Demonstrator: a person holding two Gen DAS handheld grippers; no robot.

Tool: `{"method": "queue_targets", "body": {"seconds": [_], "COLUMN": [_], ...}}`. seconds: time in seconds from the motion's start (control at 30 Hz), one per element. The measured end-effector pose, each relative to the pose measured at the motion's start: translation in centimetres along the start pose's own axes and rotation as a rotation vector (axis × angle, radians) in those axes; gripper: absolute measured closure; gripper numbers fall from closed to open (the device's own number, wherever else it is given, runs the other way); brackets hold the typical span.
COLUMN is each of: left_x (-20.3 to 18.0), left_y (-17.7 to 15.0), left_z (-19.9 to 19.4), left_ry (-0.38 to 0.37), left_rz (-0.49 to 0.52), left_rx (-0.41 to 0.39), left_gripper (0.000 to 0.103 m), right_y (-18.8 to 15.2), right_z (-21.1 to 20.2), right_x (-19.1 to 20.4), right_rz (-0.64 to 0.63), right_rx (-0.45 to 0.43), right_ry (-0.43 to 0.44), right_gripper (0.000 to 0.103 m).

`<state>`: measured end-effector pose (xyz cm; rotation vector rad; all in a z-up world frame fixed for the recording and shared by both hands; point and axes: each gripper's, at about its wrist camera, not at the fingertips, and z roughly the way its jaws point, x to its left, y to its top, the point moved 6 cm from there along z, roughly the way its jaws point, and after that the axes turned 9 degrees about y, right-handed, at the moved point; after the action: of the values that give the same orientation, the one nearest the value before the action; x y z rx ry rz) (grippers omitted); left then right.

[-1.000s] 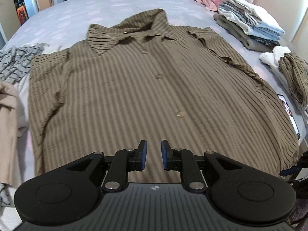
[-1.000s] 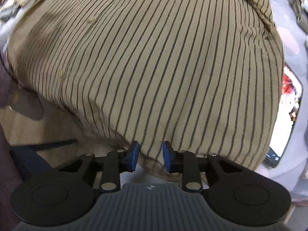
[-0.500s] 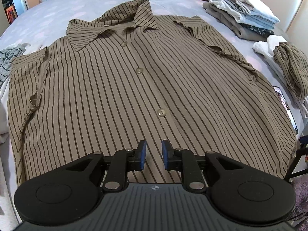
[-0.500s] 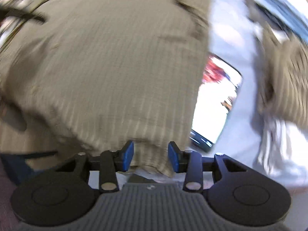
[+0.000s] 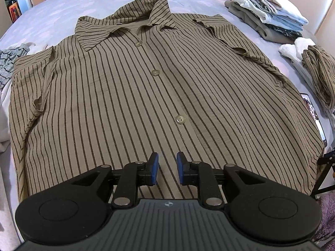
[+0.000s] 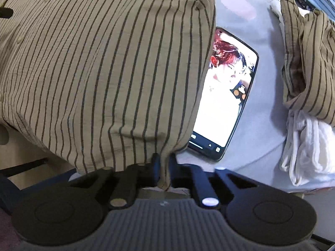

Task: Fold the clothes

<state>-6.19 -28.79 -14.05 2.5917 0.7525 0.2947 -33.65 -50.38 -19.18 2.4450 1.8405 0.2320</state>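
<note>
A brown striped button shirt (image 5: 129, 96) lies spread front-up on the bed, collar at the far end. My left gripper (image 5: 166, 168) is open and empty, just above the shirt's bottom hem near the button line. My right gripper (image 6: 164, 168) is shut on the shirt's bottom right corner (image 6: 165, 173); the shirt (image 6: 104, 62) fills the left of that view.
A lit phone (image 6: 228, 96) lies on the bed (image 5: 62, 16) beside the shirt's right edge, also showing in the left wrist view (image 5: 314, 113). A folded striped garment (image 6: 307, 62) on white cloth (image 6: 303, 146) sits right. A stack of folded clothes (image 5: 266, 14) is far right. Loose clothes (image 5: 8, 62) lie left.
My right gripper moved right along the hem to the shirt's corner and closed on it. My left gripper moved lower and forward over the shirt, still open.
</note>
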Motion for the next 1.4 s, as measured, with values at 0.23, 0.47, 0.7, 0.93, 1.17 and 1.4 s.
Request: {"method": "queue_targets", "body": {"seconds": [0.23,0.47,0.7,0.93,1.17,1.4], "left_x": [-0.6,-2.1,-2.0,-2.4,-2.2,-2.1], "left_y": [0.1,-0.1,0.0,-0.6,-1.0,-1.2], "left_z": [-0.8,-2.3,-2.6,-2.9,-3.0,-3.4], "left_ry": [-0.026,-0.092,-0.102,-0.134,-0.122,-0.118], "left_rz": [0.018,0.053,0.043,0.063,0.063,0.062], "left_rx": [-0.008,-0.029,-0.036,-0.039,-0.034,-0.042], "left_gripper": [0.086,0.086,0.086,0.086,0.086,0.083], "right_y": [1.7,4.7,7.8,7.8,6.0,5.7], "right_z": [-3.6,-6.9,-6.7,-5.1,-4.6,-5.9], "right_x": [3.1,7.7,13.3,17.2,17.5,14.0], "right_rz": [-0.034,-0.087,-0.217,-0.311,-0.278,-0.245], "right_rx": [-0.063,-0.147,-0.155,-0.117,-0.060,-0.134], "right_ry": [-0.002,0.089,0.147,0.187,0.285,0.213], "right_gripper": [0.101,0.101,0.101,0.101,0.089,0.069]}}
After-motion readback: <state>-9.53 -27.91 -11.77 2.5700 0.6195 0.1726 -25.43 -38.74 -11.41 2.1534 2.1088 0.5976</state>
